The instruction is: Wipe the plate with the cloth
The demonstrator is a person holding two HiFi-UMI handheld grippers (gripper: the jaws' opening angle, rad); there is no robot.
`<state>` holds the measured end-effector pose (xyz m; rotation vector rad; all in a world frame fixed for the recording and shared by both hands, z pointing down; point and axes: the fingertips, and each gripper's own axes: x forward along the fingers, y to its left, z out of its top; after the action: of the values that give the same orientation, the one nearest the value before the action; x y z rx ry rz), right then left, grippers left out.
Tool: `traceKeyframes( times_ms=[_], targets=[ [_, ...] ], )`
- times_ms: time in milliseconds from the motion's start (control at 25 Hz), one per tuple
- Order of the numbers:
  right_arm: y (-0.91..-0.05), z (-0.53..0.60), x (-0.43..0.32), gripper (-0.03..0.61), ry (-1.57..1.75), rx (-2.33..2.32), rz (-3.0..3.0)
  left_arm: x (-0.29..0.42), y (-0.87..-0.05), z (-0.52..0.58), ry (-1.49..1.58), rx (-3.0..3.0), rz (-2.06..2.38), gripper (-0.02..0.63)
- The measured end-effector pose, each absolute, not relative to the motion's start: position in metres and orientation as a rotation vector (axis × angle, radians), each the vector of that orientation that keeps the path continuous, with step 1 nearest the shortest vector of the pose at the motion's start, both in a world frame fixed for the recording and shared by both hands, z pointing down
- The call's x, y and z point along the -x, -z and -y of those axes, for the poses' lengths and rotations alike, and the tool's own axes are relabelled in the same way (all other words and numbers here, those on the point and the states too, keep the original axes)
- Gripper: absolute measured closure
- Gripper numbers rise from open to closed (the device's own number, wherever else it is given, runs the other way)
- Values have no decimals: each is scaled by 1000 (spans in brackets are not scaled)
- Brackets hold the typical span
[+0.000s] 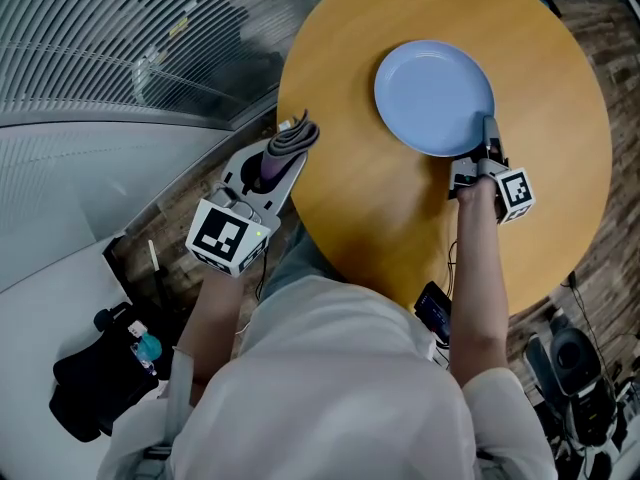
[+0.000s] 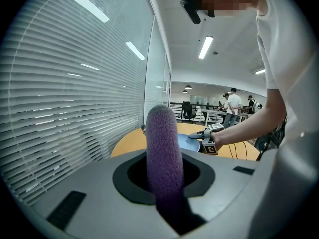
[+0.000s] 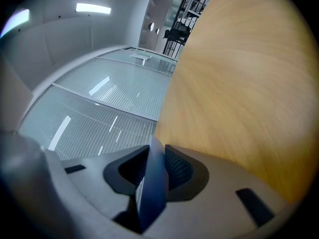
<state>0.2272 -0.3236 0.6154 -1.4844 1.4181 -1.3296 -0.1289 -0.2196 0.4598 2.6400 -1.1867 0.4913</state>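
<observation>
round wooden table (image 1: 380, 218) | left hand-held gripper (image 1: 283, 158) pinches fuzzy purple cloth (image 1: 297, 135) | right hand-held gripper (image 1: 490, 140) pinches smooth blue plate (image 1: 430, 93) rim

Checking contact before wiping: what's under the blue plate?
Only the wooden table shows beneath the plate, whose near rim the right gripper clamps. The covered patch is hidden; contact cannot be told.
</observation>
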Motion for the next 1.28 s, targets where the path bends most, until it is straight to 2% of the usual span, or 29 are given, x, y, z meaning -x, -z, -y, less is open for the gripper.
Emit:
traceKeyframes(
  times_ms=[1040,1280],
  targets=[
    [-624,340,-205,497,1324,1801,-1767,128,-469,227,-513,-2630,1182,531],
    [-611,297,-194,511,1333,1889,-1930,134,-453,188,-498,-2647,1175,529]
  ],
)
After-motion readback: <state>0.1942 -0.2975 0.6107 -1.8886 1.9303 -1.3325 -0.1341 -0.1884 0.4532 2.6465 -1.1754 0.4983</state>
